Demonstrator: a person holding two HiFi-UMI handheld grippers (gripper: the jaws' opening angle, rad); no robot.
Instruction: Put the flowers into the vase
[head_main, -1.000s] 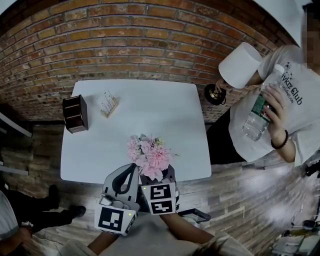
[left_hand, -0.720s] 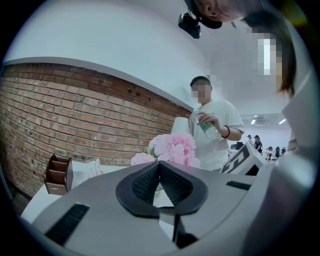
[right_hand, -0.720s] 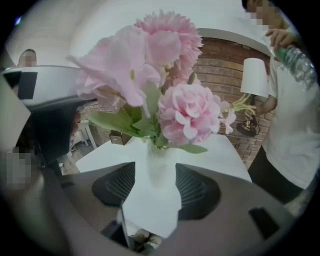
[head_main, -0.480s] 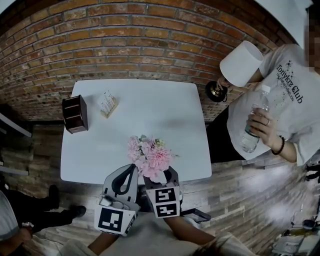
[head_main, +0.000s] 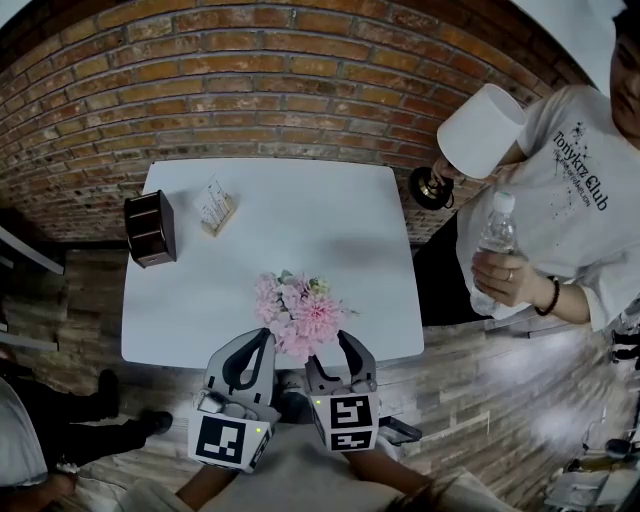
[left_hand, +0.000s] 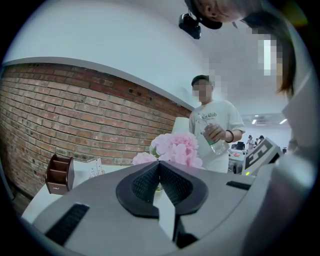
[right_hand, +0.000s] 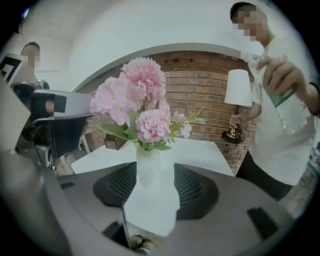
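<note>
A bunch of pink flowers (head_main: 295, 312) stands in a white vase (right_hand: 149, 165) near the front edge of the white table (head_main: 300, 220). In the head view the blooms hide most of the vase. My right gripper (head_main: 328, 352) is open just in front of the vase, and in the right gripper view (right_hand: 155, 186) the vase stands upright in the gap between the spread jaws, apart from both pads. My left gripper (head_main: 266, 340) is to the left of the flowers with its pads (left_hand: 160, 172) pressed together and nothing between them. The blooms (left_hand: 175, 147) show beyond its tips.
A dark wooden holder (head_main: 150, 227) and a small card stand (head_main: 216, 206) sit at the table's far left. A person (head_main: 545, 230) holding a water bottle (head_main: 487, 245) stands at the right, beside a lamp with a white shade (head_main: 478, 130). A brick wall runs behind.
My right gripper has opened off the vase and drawn back toward me. The left gripper has stayed put. The person at the right has lowered the bottle.
</note>
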